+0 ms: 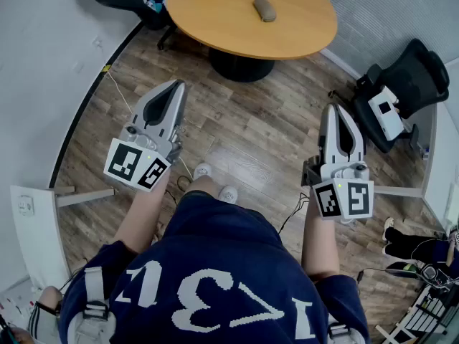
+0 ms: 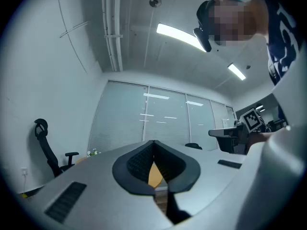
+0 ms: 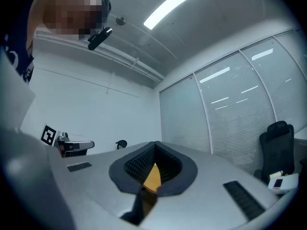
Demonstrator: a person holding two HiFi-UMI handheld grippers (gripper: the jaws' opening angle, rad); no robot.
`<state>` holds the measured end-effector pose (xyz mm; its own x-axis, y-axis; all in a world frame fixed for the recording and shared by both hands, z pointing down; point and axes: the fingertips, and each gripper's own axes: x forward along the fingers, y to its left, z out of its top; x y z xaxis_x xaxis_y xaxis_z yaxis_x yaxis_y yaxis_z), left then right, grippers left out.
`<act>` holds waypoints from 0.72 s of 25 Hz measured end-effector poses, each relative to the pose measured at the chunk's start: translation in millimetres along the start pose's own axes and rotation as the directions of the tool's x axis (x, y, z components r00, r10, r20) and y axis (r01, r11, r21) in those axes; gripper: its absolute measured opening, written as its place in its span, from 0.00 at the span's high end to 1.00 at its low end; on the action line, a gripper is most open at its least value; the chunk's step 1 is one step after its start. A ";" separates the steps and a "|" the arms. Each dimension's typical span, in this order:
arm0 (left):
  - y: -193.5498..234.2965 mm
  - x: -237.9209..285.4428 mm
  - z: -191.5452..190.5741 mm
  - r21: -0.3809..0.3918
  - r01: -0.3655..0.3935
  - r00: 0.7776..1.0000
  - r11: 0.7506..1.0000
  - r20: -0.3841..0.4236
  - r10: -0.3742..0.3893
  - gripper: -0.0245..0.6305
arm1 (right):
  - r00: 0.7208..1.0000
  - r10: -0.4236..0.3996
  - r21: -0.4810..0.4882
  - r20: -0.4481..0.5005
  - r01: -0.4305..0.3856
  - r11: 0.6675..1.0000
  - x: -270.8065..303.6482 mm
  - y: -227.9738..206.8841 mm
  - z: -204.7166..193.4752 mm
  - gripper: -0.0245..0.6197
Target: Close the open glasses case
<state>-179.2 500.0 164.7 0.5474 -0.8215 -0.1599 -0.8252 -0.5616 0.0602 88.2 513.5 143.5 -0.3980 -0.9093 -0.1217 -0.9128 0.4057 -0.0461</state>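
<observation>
Glasses case, small and grey, lying on the round wooden table, well ahead of both sets of fingertips and well apart from them. From this far off, hard to say whether lid up or down. Left gripper held low over the wood floor, ribbed fingers pinched tip to tip, nothing between, only a sliver of orange tabletop showing through the gap behind the tips. Right gripper matching it, fingers closed together and empty. Black office chair off beyond the right fingertips, to their right. Pair of shoes back between the two grippers, behind the tips.
</observation>
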 end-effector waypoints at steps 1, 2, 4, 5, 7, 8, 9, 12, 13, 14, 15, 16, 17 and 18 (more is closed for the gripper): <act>-1.5 -0.9 0.6 0.003 -0.001 1.000 1.000 0.001 0.001 0.94 | 1.000 0.000 0.000 -0.002 0.000 1.000 -2.0 0.1 -0.9 0.92; -3.0 -1.6 1.1 0.005 -0.002 1.000 1.000 0.003 0.002 0.94 | 1.000 0.000 0.001 -0.004 0.000 1.000 -3.9 0.1 -1.6 0.92; -6.7 -2.4 2.2 0.006 -0.006 1.000 1.000 0.005 0.006 0.94 | 1.000 0.002 0.002 -0.004 -0.002 1.000 -7.9 -1.3 -1.8 0.92; -9.0 -2.2 2.6 0.008 -0.009 1.000 1.000 0.005 0.009 0.94 | 1.000 0.004 0.003 -0.004 -0.004 1.000 -9.7 -2.6 -1.5 0.92; -13.7 -1.0 3.0 0.012 -0.012 1.000 1.000 0.002 0.012 0.94 | 1.000 0.008 0.007 0.003 -0.008 1.000 -13.0 -5.7 0.5 0.92; -15.5 -0.6 3.2 0.013 -0.014 1.000 1.000 0.001 0.014 0.94 | 1.000 0.009 0.007 0.012 -0.009 1.000 -14.8 -7.0 2.8 0.92; -16.7 -0.4 3.5 0.014 -0.016 1.000 1.000 0.001 0.016 0.94 | 1.000 0.007 0.004 0.026 -0.008 1.000 -16.8 -8.0 6.0 0.92; -18.0 0.7 5.4 0.017 -0.021 1.000 1.000 0.005 0.021 0.94 | 0.999 0.005 -0.008 0.051 -0.005 1.000 -19.6 -10.8 13.5 0.92; -18.2 1.5 5.4 0.019 -0.023 1.000 1.000 0.003 0.023 0.94 | 0.999 0.005 -0.006 0.052 -0.004 1.000 -19.0 -12.3 13.8 0.92; -18.1 2.6 5.0 0.020 -0.024 1.000 1.000 0.001 0.024 0.94 | 0.999 0.002 -0.003 0.053 -0.002 1.000 -18.1 -14.0 13.5 0.92; -17.4 3.8 4.2 0.019 -0.025 1.000 1.000 -0.002 0.025 0.94 | 0.998 0.001 0.000 0.056 -0.001 1.000 -16.7 -15.3 13.0 0.92; -15.8 4.9 3.5 0.017 -0.026 1.000 1.000 -0.004 0.026 0.94 | 0.998 0.001 0.005 0.058 -0.002 1.000 -14.6 -15.5 12.3 0.92; -13.3 5.8 2.8 0.015 -0.028 1.000 1.000 -0.004 0.028 0.94 | 0.998 0.005 0.010 0.059 -0.006 1.000 -11.6 -14.6 11.2 0.92; -10.1 6.8 2.0 0.012 -0.031 1.000 0.999 -0.004 0.031 0.94 | 0.998 0.011 0.013 0.057 -0.011 1.000 -7.9 -13.1 9.5 0.92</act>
<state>-167.4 500.3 161.1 0.5224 -0.8386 -0.1544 -0.8432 -0.5350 0.0530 104.1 516.2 135.6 -0.4018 -0.8983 -0.1781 -0.9071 0.4171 -0.0573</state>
